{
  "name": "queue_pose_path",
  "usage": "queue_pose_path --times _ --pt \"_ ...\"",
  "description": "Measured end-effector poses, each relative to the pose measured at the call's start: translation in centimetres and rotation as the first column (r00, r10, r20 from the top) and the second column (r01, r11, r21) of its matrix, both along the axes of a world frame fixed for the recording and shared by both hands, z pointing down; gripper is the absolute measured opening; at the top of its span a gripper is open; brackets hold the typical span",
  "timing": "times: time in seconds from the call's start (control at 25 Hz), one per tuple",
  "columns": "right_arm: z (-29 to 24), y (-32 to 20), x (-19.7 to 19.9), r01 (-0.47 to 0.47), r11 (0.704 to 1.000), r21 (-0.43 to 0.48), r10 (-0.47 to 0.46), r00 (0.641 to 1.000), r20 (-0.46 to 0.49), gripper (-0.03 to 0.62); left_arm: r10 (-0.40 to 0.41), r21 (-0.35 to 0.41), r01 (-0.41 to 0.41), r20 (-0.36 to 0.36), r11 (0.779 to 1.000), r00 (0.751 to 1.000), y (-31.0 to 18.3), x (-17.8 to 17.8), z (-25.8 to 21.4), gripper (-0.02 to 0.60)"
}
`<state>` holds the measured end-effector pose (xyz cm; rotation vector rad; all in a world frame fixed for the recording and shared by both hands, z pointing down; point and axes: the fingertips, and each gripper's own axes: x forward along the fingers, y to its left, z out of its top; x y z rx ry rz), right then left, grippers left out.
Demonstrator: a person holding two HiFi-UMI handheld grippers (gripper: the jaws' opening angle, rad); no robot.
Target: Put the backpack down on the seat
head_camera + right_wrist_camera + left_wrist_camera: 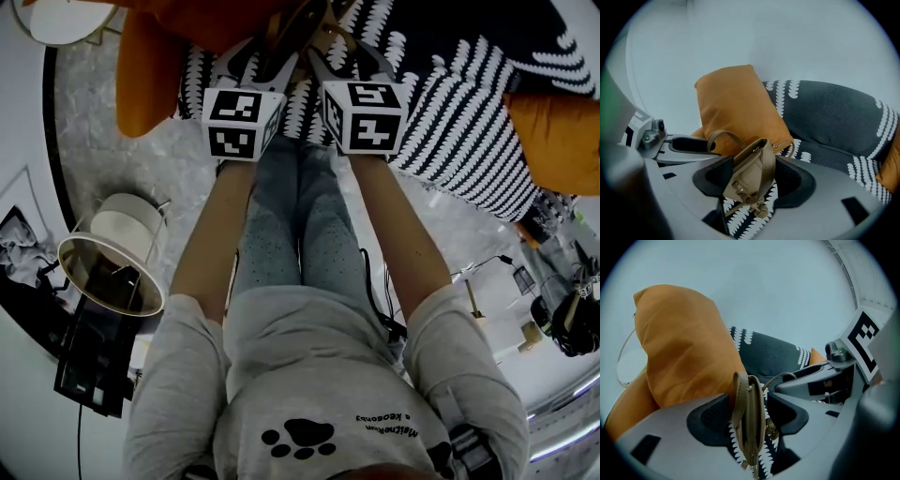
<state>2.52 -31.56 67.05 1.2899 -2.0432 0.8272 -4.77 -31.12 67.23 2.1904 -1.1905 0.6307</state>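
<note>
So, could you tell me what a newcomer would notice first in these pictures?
The small tan backpack draws the eye first: it appears to rest on the black-and-white patterned seat, standing between the open jaws of the left gripper and the right gripper. Just behind it, a bright orange cushion leans upright against the seat's back.

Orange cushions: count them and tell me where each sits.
3. One orange fabric cushion stands upright behind the small tan backpack; a second lies low to its left; a third sits at the dark patterned seat's right end. Others may be hidden.
</note>
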Motion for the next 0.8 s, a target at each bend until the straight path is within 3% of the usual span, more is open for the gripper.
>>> queue_pose_path --times 0.24,0.8 --pt "-1.8 0.3 1.1 -0.023 0.999 0.027 0.025 0.997 -0.075 0.267 -0.013 0.012 0.013 -0.001 1.0 1.0 0.1 -1.3 -1.9 0.249" --pt "-11.3 2.1 0.4 -0.023 0.995 0.098 0.03 0.997 -0.066 0.265 -0.025 0.065 0.025 -0.005 0.998 1.0 2.3 -2.0 -11.1 0.249"
